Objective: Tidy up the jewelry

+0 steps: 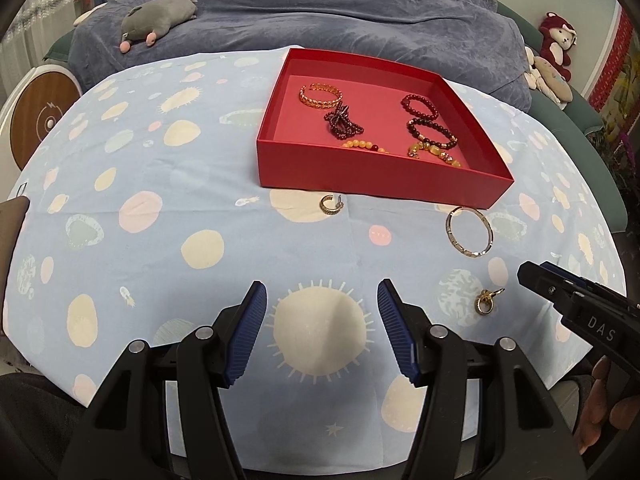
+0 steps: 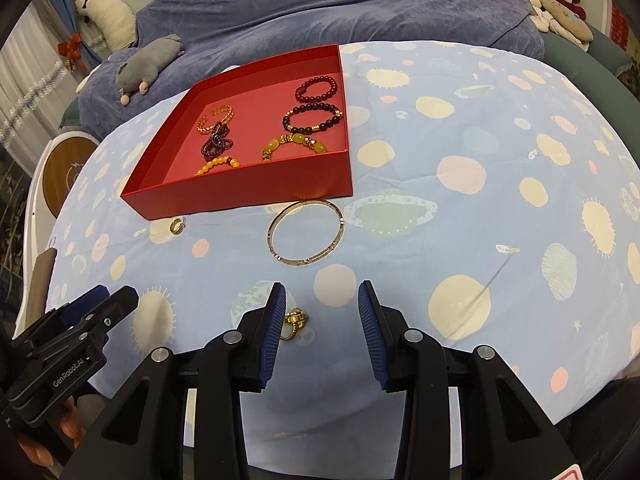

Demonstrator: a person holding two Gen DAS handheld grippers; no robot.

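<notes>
A red box (image 1: 360, 168) (image 2: 248, 190) on the patterned cloth holds several bracelets: a gold cuff (image 1: 320, 95), dark bead strands and amber beads. Three pieces lie loose on the cloth in front of it: a thin gold bangle (image 1: 470, 237) (image 2: 306, 233), a small gold hoop earring (image 1: 331, 204) (image 2: 177, 225) and a gold ring-like piece (image 1: 486, 301) (image 2: 295, 322). My left gripper (image 1: 322, 296) is open over the cloth, nothing between its blue pads. My right gripper (image 2: 322, 300) is open too, its left finger (image 2: 274, 320) just beside the ring-like piece.
The table wears a light blue cloth (image 1: 160, 220) printed with planets and suns. Behind it a bed with a grey-blue blanket (image 1: 320, 12) carries a grey plush toy (image 1: 158, 16) and a red bear (image 1: 558, 44). A round wooden-topped device (image 1: 40, 120) stands at the left.
</notes>
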